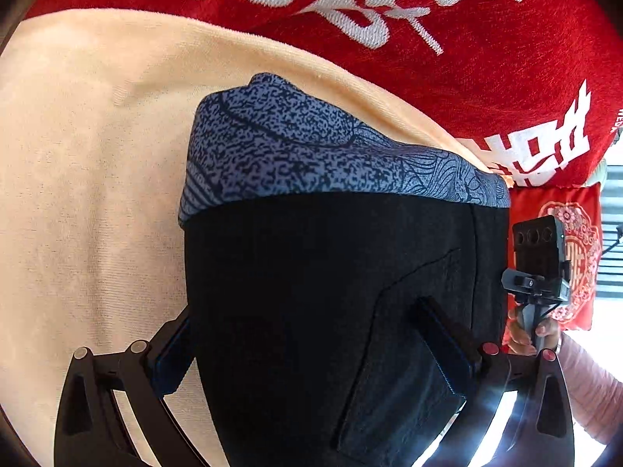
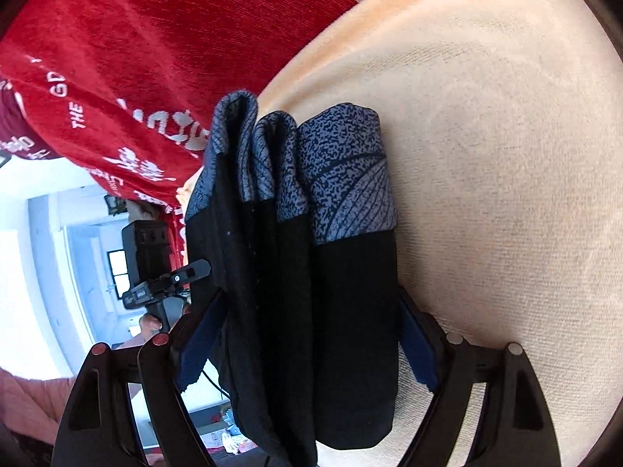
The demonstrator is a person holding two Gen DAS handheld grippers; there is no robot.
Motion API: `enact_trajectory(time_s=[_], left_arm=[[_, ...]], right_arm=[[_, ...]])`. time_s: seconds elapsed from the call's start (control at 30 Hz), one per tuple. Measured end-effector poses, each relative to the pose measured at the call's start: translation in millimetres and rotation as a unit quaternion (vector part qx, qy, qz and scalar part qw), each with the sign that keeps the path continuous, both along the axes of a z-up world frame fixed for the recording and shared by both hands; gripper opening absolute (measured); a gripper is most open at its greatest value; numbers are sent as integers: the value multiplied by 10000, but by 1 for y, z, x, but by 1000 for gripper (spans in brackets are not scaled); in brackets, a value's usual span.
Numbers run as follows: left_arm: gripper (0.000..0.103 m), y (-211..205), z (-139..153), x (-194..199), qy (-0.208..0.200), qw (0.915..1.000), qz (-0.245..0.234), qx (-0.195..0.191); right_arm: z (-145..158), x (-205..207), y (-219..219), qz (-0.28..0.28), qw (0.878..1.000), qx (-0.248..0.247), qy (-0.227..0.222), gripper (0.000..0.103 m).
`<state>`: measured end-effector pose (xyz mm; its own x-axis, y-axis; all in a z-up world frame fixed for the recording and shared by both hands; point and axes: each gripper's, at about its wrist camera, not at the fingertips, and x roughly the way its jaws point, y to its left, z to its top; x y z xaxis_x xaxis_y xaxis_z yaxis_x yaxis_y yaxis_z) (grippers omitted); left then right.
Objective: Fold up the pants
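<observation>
Pants [image 1: 331,292], black with a speckled blue band, hang bunched in layers over the beige blanket [image 1: 78,194] by the red cloth [image 1: 486,58], with the left gripper [image 1: 311,354] and right gripper [image 2: 307,334] both clamped on them.

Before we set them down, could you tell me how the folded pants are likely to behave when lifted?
The pants look floppy: stacked layers sag between the jaws. Probably light, thin cloth. Layers may splay open on the beige cover.
</observation>
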<state>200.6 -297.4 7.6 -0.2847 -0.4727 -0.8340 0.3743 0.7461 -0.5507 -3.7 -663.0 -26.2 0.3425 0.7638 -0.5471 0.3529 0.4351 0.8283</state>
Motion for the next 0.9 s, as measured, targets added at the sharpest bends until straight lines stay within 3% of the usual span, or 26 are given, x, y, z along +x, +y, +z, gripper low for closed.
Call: enact_trajectory(time_s=[0.03,0.07,0.17,0.27,0.6,0.77,0.9], left_arm=[[99,1,2,-1,-86,10000,42,20],[86,1,5,-3,-142,9999,87,-40],[71,-1,22,-12,-437,9990,123,-61],[60,-2,42,-20,-676,9976,128,36],[59,37,106,-62,-760,9970,119,81],[59,62,101,-82,-690,9974,-66,170],[65,76,70,-94,-731,9963,-182,416]], right_arm=[[2,2,1,-8,9999,-91,99,82],[4,3,3,19,9997,-213,145,73],[12,0,6,-18,9993,-321,180,53],[28,-4,8,-113,9995,-274,55,44],[73,-54,37,-212,9993,277,-139,43],[70,-93,69,-573,9976,372,-79,43],[47,-113,95,-758,9966,272,143,43]])
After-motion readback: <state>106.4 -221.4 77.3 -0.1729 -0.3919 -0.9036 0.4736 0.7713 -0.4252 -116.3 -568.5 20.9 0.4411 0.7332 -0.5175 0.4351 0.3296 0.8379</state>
